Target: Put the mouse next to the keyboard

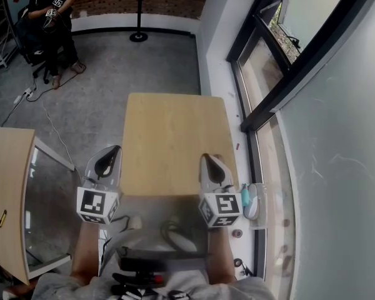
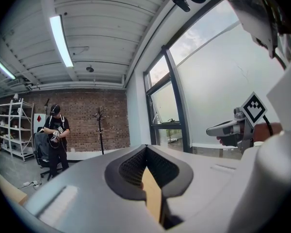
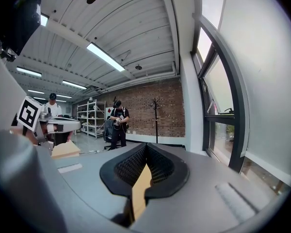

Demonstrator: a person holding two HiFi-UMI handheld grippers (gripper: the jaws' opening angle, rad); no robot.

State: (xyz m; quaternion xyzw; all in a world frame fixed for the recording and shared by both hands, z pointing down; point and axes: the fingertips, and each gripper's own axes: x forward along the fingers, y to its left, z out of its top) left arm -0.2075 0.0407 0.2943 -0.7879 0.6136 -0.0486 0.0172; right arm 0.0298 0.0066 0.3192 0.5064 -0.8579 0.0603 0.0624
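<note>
Two tools, the left gripper [image 1: 110,157] and right gripper [image 1: 211,162], hover over the table's [image 1: 169,124] near edge, fingers shut on nothing. No mouse or keyboard shows there, so the task may stall.

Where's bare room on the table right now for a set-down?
The whole wooden tabletop shows bare, from the near edge between left tool and right tool to the far edge. Tight only at its near corners, where the tools hover; the window-side strip holds small clutter.
</note>
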